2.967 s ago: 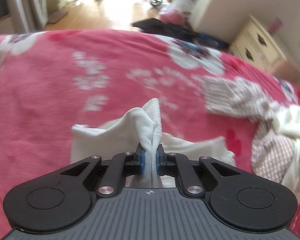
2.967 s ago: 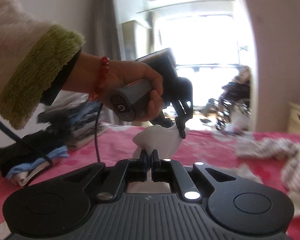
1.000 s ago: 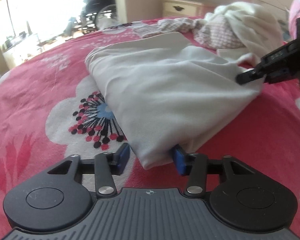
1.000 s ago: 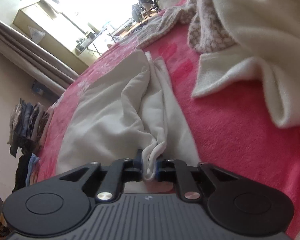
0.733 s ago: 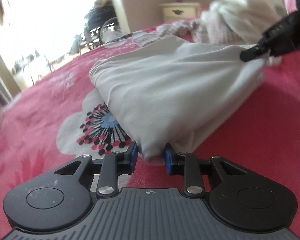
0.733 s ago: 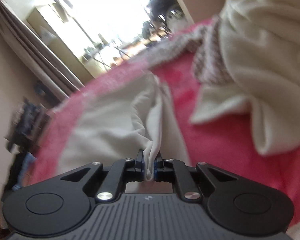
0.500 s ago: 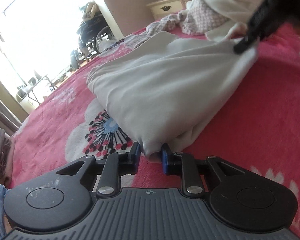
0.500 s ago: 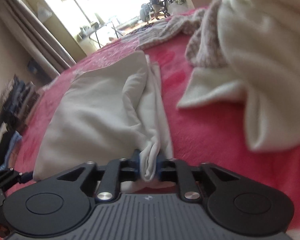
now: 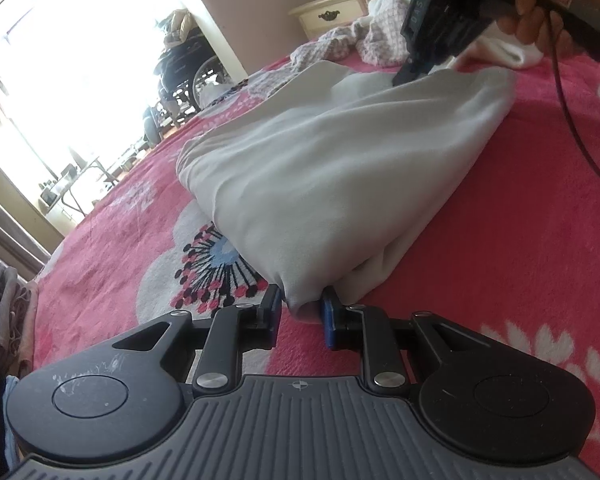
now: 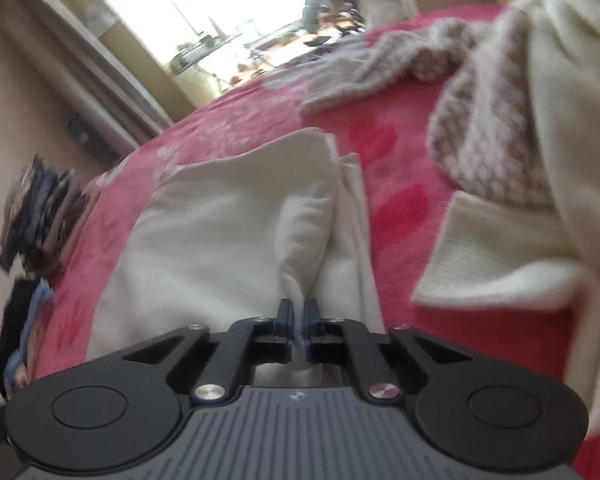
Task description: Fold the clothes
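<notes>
A white garment (image 9: pixel 340 168) lies folded over on the pink flowered blanket (image 9: pixel 520 260). My left gripper (image 9: pixel 300 310) is shut on its near corner, the blue pads pinching a thick bunch of cloth low over the blanket. My right gripper (image 10: pixel 297 310) is shut on the opposite end of the same white garment (image 10: pixel 228 232). In the left wrist view the right gripper (image 9: pixel 404 76) and the hand holding it reach down onto the far end of the garment.
A heap of cream and checked clothes (image 10: pixel 520 100) lies to the right of the garment. A stack of folded dark clothes (image 10: pixel 40 200) stands at the far left. A cream nightstand (image 9: pixel 332 16) and a wheelchair (image 9: pixel 180 68) stand beyond the bed.
My left gripper closed from wide open onto the garment's near corner. My right gripper kept its hold and shifted a little; the garment has stretched out between the two.
</notes>
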The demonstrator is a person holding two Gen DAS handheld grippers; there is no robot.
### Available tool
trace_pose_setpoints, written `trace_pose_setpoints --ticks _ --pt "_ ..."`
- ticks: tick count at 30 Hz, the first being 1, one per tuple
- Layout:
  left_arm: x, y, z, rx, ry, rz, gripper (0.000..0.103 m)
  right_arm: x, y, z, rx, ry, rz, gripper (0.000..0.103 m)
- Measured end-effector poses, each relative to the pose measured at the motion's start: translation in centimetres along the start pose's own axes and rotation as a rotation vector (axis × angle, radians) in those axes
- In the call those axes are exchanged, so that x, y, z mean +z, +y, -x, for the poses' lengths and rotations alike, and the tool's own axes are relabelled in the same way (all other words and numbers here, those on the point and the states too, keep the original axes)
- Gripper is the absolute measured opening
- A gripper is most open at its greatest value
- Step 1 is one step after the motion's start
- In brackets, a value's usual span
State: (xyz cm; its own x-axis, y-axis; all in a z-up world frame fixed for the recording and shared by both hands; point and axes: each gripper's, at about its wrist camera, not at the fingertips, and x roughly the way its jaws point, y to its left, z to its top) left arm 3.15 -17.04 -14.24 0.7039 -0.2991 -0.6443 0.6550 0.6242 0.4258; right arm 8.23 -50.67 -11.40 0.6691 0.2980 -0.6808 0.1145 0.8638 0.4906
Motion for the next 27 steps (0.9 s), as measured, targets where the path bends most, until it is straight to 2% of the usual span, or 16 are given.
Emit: trace_pose_setpoints --ticks 4,7,9,10,11,13,15,17,19,20,21,22,23,25,26,27 --pt "0.0 -0.2 0.1 -0.007 0.0 -0.034 0.013 -0.1 0.0 1.9 -0.031 -0.095 0.044 0.005" --pt "-0.2 -0.6 0.1 -0.004 -0.006 -0.075 0.012 -0.9 -0.7 -0.6 -0.098 -0.032 0.124 0.005" --pt "-0.2 -0.6 0.2 -0.011 -0.008 -0.092 0.012 -1.0 -0.3 -0.8 -0.146 -0.026 0.17 0.01" --pt "-0.3 -0.4 0.4 -0.019 -0.009 -0.092 0.012 -0.9 0.1 -0.3 -0.173 -0.036 0.185 0.019" --pt "-0.3 0.0 0.5 -0.032 -0.009 -0.077 0.012 -0.7 0.6 0.4 -0.216 -0.054 0.207 0.022" --pt "-0.6 0.6 0.6 -0.058 -0.008 -0.038 0.012 -0.2 1.9 2.0 -0.266 -0.093 0.252 0.022" --pt "-0.8 1.0 0.7 -0.074 -0.011 -0.007 0.012 0.8 3.1 2.7 -0.239 -0.122 0.279 0.022" --pt "-0.8 1.0 0.7 -0.078 -0.016 0.0 0.012 1.6 4.9 1.8 -0.189 -0.135 0.366 0.022" --pt "-0.6 0.7 0.8 -0.077 -0.022 -0.003 0.012 1.9 6.5 -0.7 -0.12 -0.092 0.464 0.021" --pt "-0.6 0.7 0.8 -0.078 -0.023 -0.005 0.012 1.7 6.4 -2.0 -0.097 -0.05 0.493 0.015" --pt "-0.6 0.8 0.8 -0.084 -0.021 -0.002 0.012 1.5 5.2 -3.4 -0.15 -0.026 0.512 0.015" --pt "-0.7 1.1 1.0 -0.099 -0.015 0.009 0.011 1.4 4.1 -4.7 -0.203 -0.002 0.532 0.001" --pt "-0.7 1.5 1.2 -0.114 -0.01 0.019 0.012 1.4 3.1 -5.8 -0.248 0.016 0.546 0.0" --pt "-0.9 2.3 1.6 -0.149 0.0 0.046 0.014 2.3 3.2 -4.5 -0.237 -0.027 0.515 0.0" --pt "-1.2 3.2 2.1 -0.176 0.005 0.071 0.015 2.8 3.2 -3.9 -0.232 -0.048 0.499 0.004" --pt "-1.4 4.1 2.6 -0.2 0.006 0.1 0.015 3.3 3.2 -3.3 -0.226 -0.069 0.484 0.004"
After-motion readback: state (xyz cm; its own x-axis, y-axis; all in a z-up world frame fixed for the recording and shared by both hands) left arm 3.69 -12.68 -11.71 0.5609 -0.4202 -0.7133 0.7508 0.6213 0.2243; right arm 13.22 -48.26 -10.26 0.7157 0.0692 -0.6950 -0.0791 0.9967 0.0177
